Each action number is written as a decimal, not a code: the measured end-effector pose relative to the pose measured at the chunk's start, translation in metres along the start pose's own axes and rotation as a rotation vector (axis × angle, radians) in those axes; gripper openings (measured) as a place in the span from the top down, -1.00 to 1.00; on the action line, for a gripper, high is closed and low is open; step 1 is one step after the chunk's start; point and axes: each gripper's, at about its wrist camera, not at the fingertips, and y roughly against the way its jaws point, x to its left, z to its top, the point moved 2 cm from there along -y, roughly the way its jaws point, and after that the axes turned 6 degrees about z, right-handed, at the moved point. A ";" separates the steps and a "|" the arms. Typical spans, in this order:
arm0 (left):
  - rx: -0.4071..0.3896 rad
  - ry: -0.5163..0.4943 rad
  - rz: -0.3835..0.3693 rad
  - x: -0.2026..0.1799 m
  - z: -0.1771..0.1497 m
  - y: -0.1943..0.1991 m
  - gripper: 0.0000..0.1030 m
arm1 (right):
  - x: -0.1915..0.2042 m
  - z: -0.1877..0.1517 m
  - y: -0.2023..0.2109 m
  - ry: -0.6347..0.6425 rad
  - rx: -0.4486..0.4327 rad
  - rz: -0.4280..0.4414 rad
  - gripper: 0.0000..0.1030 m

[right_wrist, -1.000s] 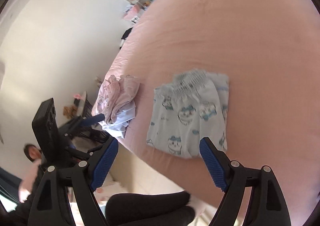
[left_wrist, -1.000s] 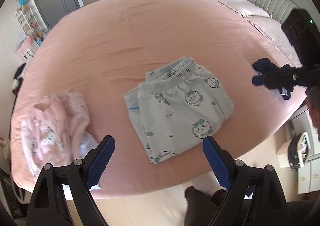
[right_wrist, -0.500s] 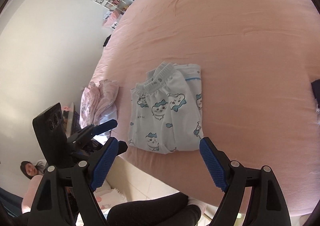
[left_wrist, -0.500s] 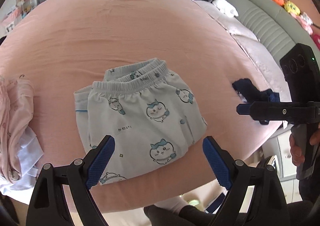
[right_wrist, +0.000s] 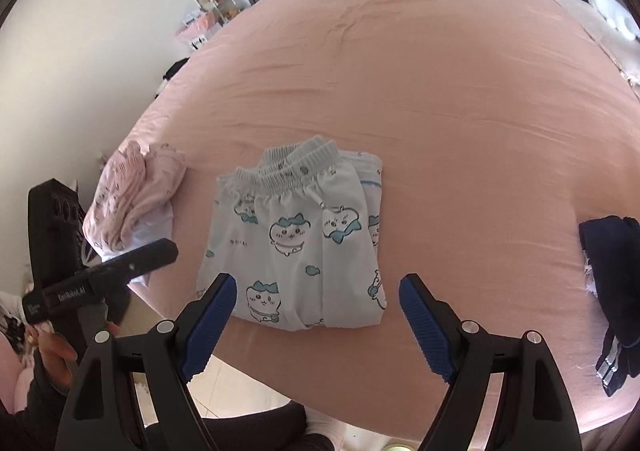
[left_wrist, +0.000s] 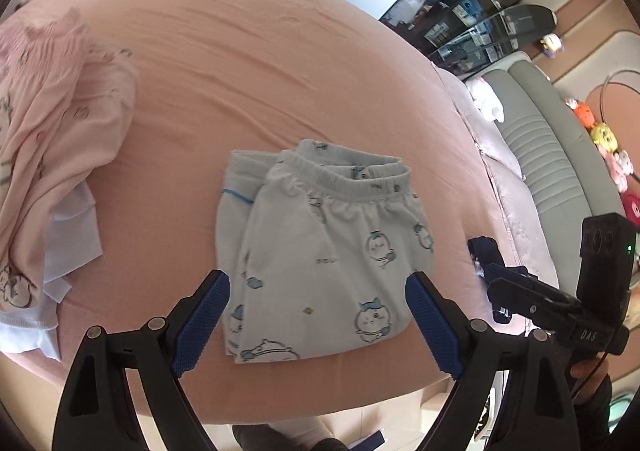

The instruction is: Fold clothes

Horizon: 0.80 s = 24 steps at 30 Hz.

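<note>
A: Starting at the left of the right wrist view: a crumpled pink garment (right_wrist: 136, 195) with a white piece under it sits at the bed's near edge. The left gripper (right_wrist: 120, 263) comes in just in front of that heap, seen side-on here.

B: And its jaws?

A: From its own camera, the left gripper (left_wrist: 318, 315) stands wide, blue pads well apart, nothing between them but air. The folded pale-blue shorts (left_wrist: 320, 251) with the cartoon print lie beyond the tips.

B: So the shorts are the piece in play. Where exactly?

A: Middle of the near side of the pink bed sheet (right_wrist: 440, 91), flat, elastic waistband at the far end, hems toward the person. So the long axis runs away from the grippers, roughly along the line both point.

B: Moving right?

A: The right gripper (right_wrist: 318, 315) is spread wide too and empty, with the shorts (right_wrist: 296, 243) straight ahead of it, the hem edge just past its tips. Further right, a dark navy item (right_wrist: 608, 271) lies well apart from the shorts, near the bed edge.

B: Which hand is nearer?

A: Hard to separate. Both hover over the hem end, neither touching cloth. My read: the shorts already look folded, so the next reach could be to the hem end or a fresh garment. I can't tell which.
</note>
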 end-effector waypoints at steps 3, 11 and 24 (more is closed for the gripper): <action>0.042 0.017 -0.008 0.012 -0.006 -0.005 -0.75 | 0.001 -0.002 -0.012 0.015 0.021 -0.014 -0.62; 0.146 0.091 -0.097 0.033 -0.012 -0.024 -0.75 | -0.006 -0.002 -0.035 0.056 0.047 -0.041 -0.62; 0.167 0.208 -0.148 0.049 -0.003 -0.033 -0.75 | -0.106 -0.023 -0.059 -0.526 -0.038 0.442 -0.62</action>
